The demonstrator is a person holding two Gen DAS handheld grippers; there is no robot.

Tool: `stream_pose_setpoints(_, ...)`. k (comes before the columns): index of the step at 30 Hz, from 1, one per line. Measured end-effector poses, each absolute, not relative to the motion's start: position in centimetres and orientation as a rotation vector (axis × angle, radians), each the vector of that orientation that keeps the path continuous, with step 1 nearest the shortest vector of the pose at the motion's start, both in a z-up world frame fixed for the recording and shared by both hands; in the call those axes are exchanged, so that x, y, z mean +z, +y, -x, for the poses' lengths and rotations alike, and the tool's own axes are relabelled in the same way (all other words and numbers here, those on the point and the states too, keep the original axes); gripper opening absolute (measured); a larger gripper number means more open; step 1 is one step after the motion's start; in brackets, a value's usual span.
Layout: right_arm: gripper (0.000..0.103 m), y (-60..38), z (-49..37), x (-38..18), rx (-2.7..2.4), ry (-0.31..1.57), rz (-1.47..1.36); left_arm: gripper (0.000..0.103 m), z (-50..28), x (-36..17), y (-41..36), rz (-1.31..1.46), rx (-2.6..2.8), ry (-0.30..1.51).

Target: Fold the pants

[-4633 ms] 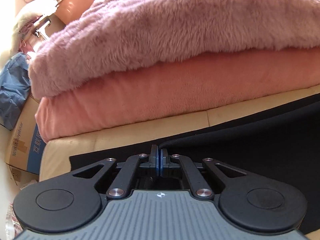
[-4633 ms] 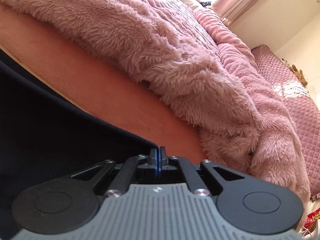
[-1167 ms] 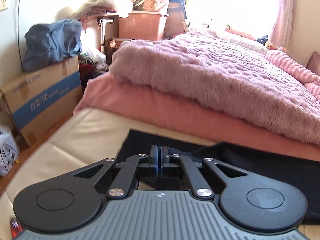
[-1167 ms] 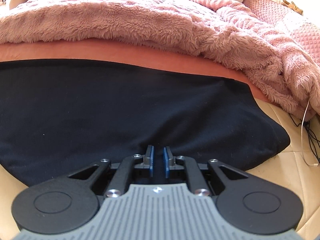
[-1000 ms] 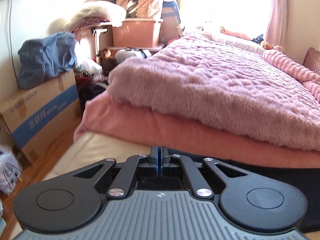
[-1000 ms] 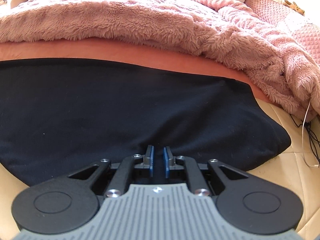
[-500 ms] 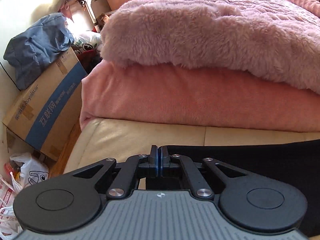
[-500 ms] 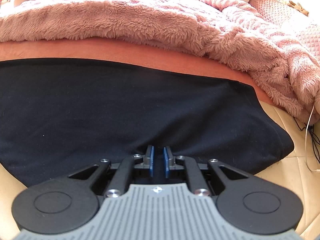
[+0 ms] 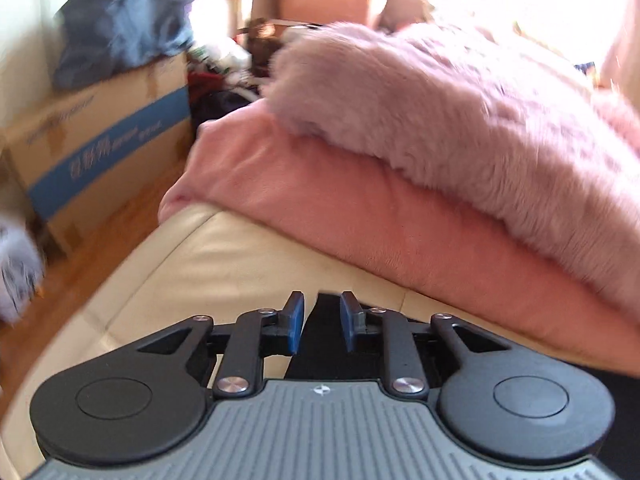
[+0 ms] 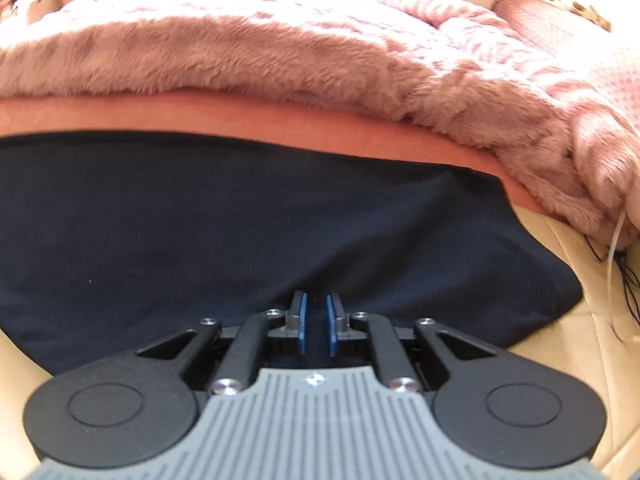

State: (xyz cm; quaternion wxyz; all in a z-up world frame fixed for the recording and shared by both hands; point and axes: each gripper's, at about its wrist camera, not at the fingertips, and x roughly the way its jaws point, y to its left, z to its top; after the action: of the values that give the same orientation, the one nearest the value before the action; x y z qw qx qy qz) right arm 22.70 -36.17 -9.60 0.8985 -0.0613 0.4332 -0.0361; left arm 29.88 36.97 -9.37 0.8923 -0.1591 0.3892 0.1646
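The black pants [image 10: 260,220] lie folded flat on the cream cushion, filling the middle of the right wrist view. My right gripper [image 10: 315,320] hovers over their near edge, its jaws a small way apart and empty. In the left wrist view only a black corner of the pants [image 9: 320,336] shows, between and below the blue pads. My left gripper [image 9: 320,320] is open over that corner, holding nothing.
A pink fluffy blanket [image 9: 460,112] on a salmon blanket [image 9: 360,216] borders the far side of the cushion [image 9: 220,264]. A cardboard box [image 9: 100,140] with blue clothes on it stands on the floor at left. Cables [image 10: 616,256] lie at right.
My left gripper has opened and let go of the pants corner, and its view has swung up and left, blurred. My right gripper has stayed slightly open above the pants.
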Motion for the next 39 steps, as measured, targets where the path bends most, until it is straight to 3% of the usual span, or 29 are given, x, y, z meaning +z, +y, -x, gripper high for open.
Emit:
stream_pose_setpoints(7, 0.01, -33.7, -18.5, -7.2, -0.01, 0.855, 0.112, 0.026, -24.1, -11.2, 36.8, 0.502, 0.369, 0.86)
stream_pose_setpoints(10, 0.022, -31.9, -16.7, -6.5, 0.023, 0.841, 0.156, 0.024, -22.7, -11.8, 36.1, 0.536, 0.36, 0.848)
stream_pose_setpoints(23, 0.022, -23.7, -13.8, -8.9, 0.178, 0.849, 0.608, 0.019, -22.1, -11.6, 33.5, 0.467, 0.303, 0.883)
stream_pose_setpoints(25, 0.017, -23.7, -13.9, -9.6, 0.18, 0.864, 0.652, 0.019, -22.1, -11.6, 33.5, 0.465, 0.299, 0.892)
stream_pose_setpoints(27, 0.0, -24.0, -13.9, -9.7, 0.167, 0.855, 0.664, 0.017, -22.1, -11.7, 33.4, 0.466, 0.291, 0.902)
stream_pose_setpoints(31, 0.0, -25.7, -13.8, -8.1, 0.142, 0.863, 0.532, 0.011, -22.3, -12.1, 33.4, 0.446, 0.283, 0.923)
stream_pose_setpoints(35, 0.0, -26.2, -14.3, -10.2, 0.142, 0.949, 0.498, 0.003, -22.5, -13.1, 34.0, 0.447, 0.326, 0.948)
stream_pose_setpoints(39, 0.0, -26.2, -14.1, -10.6, 0.142, 0.955, 0.489, 0.003, -21.2, -12.8, 35.9, 0.549, 0.328, 0.875)
